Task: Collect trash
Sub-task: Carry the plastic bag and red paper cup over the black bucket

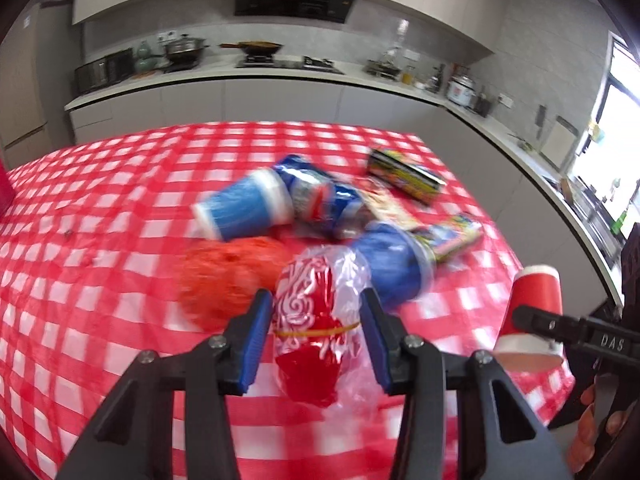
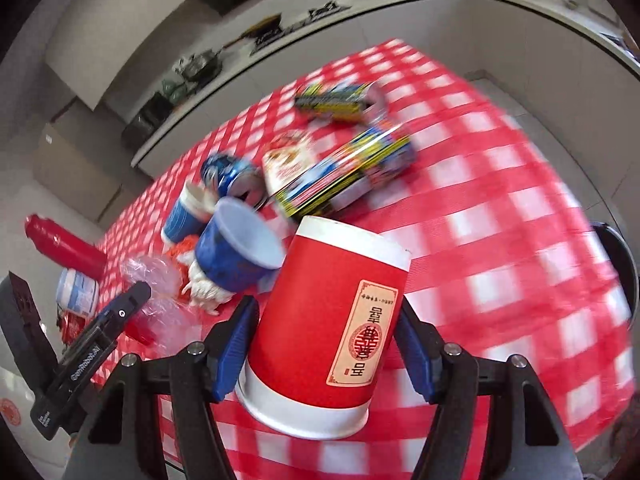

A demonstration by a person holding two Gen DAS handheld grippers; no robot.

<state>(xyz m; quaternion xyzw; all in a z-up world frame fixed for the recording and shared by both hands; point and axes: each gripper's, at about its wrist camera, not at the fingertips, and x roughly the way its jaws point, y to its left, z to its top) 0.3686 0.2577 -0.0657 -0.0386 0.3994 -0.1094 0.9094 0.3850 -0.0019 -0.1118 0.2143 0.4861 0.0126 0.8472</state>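
My left gripper (image 1: 316,300) is shut on a clear plastic wrapper with red and white print (image 1: 316,312), held above the red checked tablecloth (image 1: 100,240). My right gripper (image 2: 326,320) is shut on a red paper cup (image 2: 332,320), upside down with its white rim toward me; it also shows in the left wrist view (image 1: 534,312). On the table lie two blue paper cups (image 1: 244,210) (image 1: 394,264), a crushed blue can (image 1: 324,200), an orange mesh ball (image 1: 228,280) and colourful snack boxes (image 1: 404,176) (image 2: 348,176).
A kitchen counter (image 1: 240,80) with pots and a stove runs behind the table. In the right wrist view a red bottle (image 2: 64,248) and a white tub (image 2: 78,292) stand at the table's left. A dark bin rim (image 2: 622,264) shows at the right edge.
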